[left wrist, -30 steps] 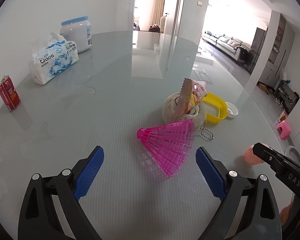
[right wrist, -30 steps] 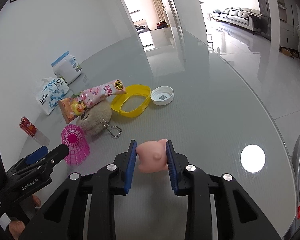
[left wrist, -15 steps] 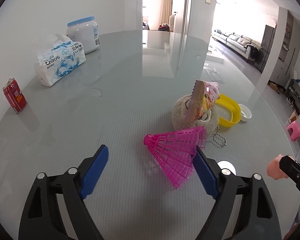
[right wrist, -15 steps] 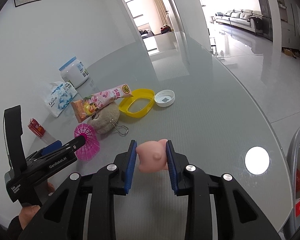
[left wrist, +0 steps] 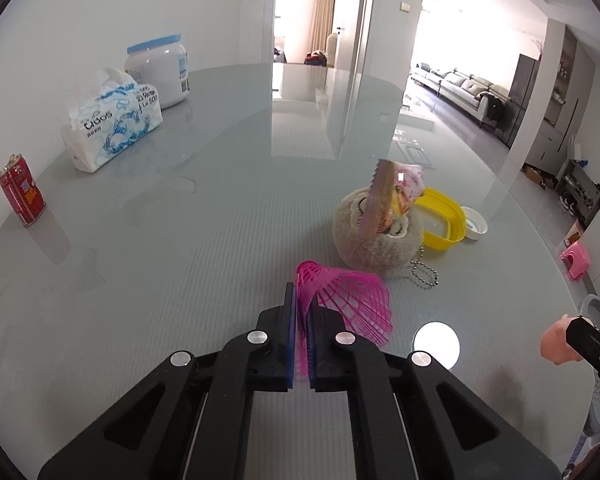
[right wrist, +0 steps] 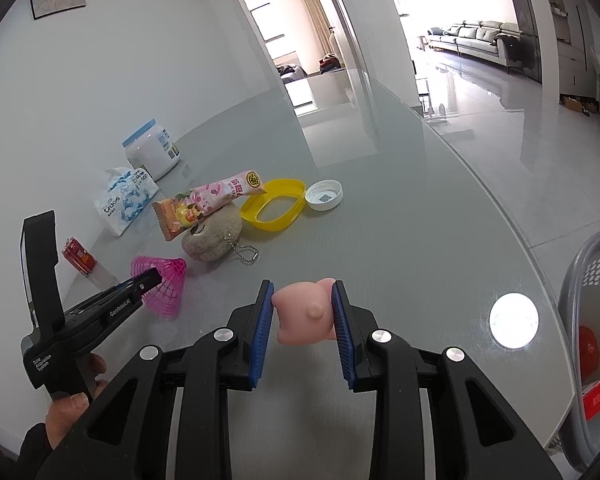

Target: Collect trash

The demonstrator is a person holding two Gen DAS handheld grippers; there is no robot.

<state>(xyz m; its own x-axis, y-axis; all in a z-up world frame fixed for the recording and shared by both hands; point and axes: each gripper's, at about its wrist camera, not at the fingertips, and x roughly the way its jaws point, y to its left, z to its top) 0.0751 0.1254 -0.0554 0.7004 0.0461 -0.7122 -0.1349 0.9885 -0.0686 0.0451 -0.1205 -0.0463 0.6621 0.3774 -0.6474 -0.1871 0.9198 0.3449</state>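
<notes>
White walls [right wrist: 148, 60], glossy floor [right wrist: 520, 128], perhaps a grey sofa [right wrist: 476, 36] beyond

The left gripper [right wrist: 150, 278] read "GenRobot.AI" and "Data Acquisition System"; the tissue pack [left wrist: 114, 126] read "500".

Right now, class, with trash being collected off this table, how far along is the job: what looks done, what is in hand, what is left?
Done: the grey basket beside the table already holds red items. In hand: the left tongs are shut on the pink shuttlecock, and the right tongs grip a pink squishy toy. Left: snack wrapper, plush keychain, yellow ring, white cap and red can.
</notes>
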